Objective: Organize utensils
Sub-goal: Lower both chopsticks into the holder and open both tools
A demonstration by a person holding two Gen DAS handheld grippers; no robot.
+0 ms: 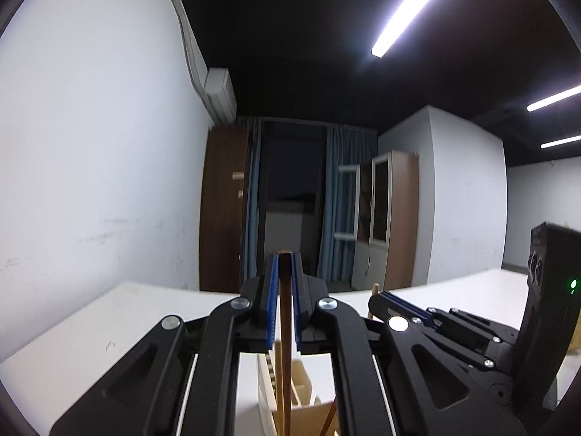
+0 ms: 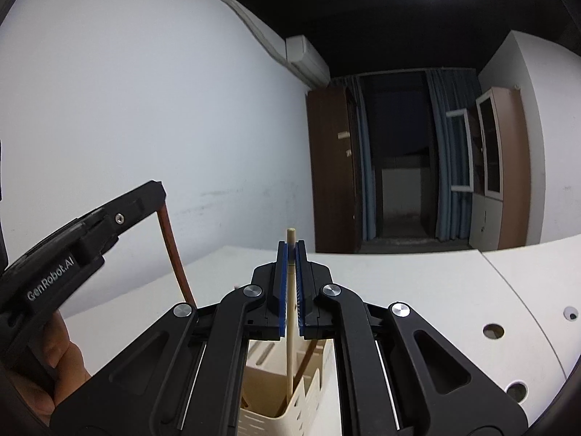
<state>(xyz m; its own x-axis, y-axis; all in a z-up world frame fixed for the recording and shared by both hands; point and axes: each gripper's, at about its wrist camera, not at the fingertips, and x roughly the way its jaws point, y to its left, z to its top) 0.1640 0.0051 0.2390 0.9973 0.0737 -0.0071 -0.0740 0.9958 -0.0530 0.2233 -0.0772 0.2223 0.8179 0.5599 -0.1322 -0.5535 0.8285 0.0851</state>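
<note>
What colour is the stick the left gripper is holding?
Dark reddish brown stick, held in the left gripper; clearest in the left wrist view.

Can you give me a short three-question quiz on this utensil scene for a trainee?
1. True or false: the left hand-held gripper is shut on a dark brown wooden chopstick.
2. What does the right hand-held gripper clamp? A) metal spoon B) pale round wooden chopstick C) nothing
3. Fill in: below both grippers stands a cream slotted plastic utensil ____ on the white table.

Key: 1 true; 2 B; 3 holder.
</note>
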